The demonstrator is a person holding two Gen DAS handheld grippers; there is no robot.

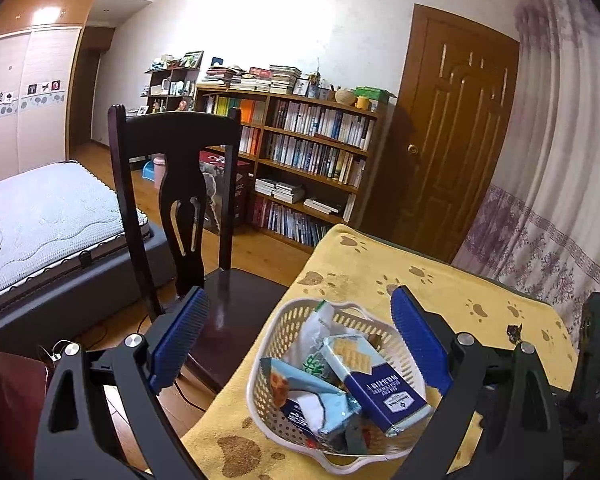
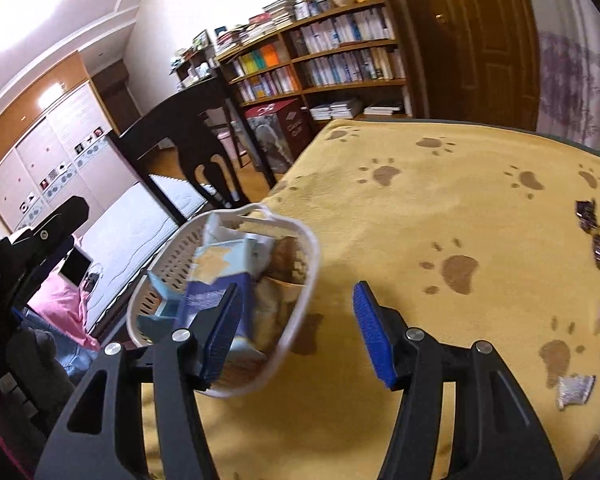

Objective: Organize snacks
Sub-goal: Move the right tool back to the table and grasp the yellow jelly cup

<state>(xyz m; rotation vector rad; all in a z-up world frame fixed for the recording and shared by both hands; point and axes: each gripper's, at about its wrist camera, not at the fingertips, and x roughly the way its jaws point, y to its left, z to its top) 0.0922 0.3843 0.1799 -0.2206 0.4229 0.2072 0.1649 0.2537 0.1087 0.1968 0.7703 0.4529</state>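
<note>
Snacks mostly gathered in white basket [image 1: 284,332] at near-left corner of yellow paw-print cloth [image 2: 440,208]; navy cracker pack [image 1: 374,380] lies on top of pile; left gripper [image 1: 300,338] hovers over basket, jaws apart, empty; right gripper [image 2: 296,336] jaws apart, empty, beside basket; left to do: dark-wrapped candies [image 2: 594,232] far right, silver wrapper [image 2: 574,390] near right, all loose on cloth.

Right claw [image 2: 296,336] gapes above the white basket [image 2: 300,280] of snacks.

Dark chair [image 1: 172,152], bookshelf [image 1: 312,148], mattress [image 1: 48,216]
</note>
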